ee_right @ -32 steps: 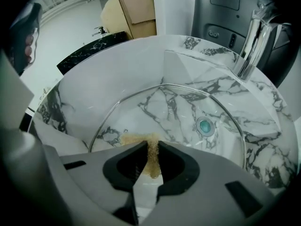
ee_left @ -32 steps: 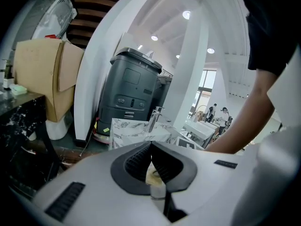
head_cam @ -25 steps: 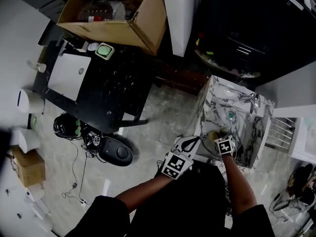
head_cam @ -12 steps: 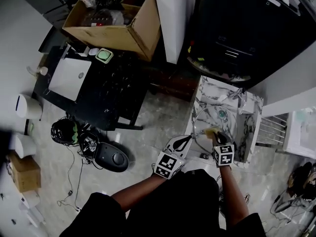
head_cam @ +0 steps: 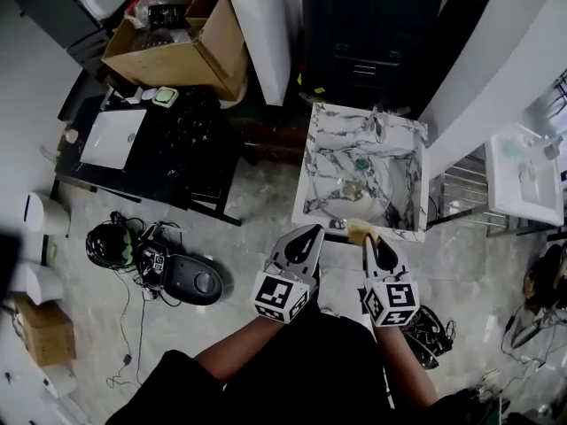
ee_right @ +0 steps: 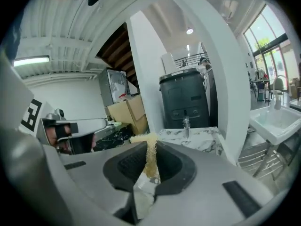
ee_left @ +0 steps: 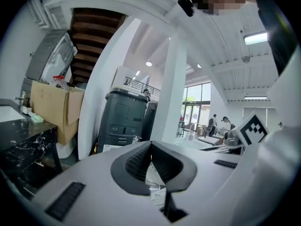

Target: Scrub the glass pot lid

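Note:
The glass pot lid [head_cam: 348,187] lies in the marble-patterned basin [head_cam: 317,153], with its teal knob [head_cam: 361,162] toward the far side. A yellow scrub sponge [head_cam: 358,229] [ee_right: 150,157] is pinched in my right gripper [head_cam: 368,239] [ee_right: 149,146], which hangs just off the basin's near edge, clear of the lid. My left gripper [head_cam: 311,232] [ee_left: 150,147] sits beside it on the left, jaws shut with nothing between them. Both gripper views point level across the room, so neither shows the lid; the right gripper view catches the basin top [ee_right: 200,138] and its faucet [ee_right: 186,123].
A black table [head_cam: 173,144] with a white board stands at left, and an open cardboard box [head_cam: 173,34] beyond it. A white pillar [head_cam: 261,25] and a dark cabinet [head_cam: 368,29] rise behind the basin. A white sink [head_cam: 527,180] stands at right. Helmet and cables [head_cam: 115,246] lie on the floor.
Both grippers have drawn back from the basin toward my body. The sponge, which was on the lid, now hangs off the basin's near edge. My head has turned, shifting the scene.

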`<state>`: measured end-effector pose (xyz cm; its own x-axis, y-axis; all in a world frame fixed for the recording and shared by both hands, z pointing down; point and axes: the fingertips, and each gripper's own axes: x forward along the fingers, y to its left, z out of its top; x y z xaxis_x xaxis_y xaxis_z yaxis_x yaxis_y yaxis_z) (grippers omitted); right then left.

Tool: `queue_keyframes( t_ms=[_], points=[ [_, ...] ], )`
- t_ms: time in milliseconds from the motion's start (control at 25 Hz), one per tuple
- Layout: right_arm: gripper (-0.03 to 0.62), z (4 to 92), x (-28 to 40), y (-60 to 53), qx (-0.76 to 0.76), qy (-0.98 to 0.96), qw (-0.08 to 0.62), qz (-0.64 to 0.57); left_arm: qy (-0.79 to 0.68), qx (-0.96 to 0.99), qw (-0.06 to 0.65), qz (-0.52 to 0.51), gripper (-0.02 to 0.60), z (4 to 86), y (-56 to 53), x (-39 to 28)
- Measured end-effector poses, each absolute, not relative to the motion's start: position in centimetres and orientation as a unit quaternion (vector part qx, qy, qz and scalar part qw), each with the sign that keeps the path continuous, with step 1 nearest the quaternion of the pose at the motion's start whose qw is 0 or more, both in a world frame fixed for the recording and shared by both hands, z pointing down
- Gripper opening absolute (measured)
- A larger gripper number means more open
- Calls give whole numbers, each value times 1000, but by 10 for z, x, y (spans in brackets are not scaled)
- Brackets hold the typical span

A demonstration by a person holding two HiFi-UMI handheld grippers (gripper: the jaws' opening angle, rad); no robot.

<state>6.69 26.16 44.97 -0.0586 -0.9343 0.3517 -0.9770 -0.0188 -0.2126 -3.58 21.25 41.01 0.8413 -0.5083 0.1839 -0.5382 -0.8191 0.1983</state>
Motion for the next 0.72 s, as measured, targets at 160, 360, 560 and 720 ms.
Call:
queue_keyframes(
  t_ms=[160,360,560,720],
  points=[
    [64,431,44,330,675,-714,53,175,-275,952,117,61,17,401,283,-36],
    [64,415,17,394,696,-704,53,134,-268,949,136,92,17,423,355,-49],
    [64,401,14,426,717,-682,43,138,-249,956,124,93,17,407,394,-51],
    [64,393,20,430,731,-669,47,131,-237,962,108,83,17,393,402,-43]
  ],
)
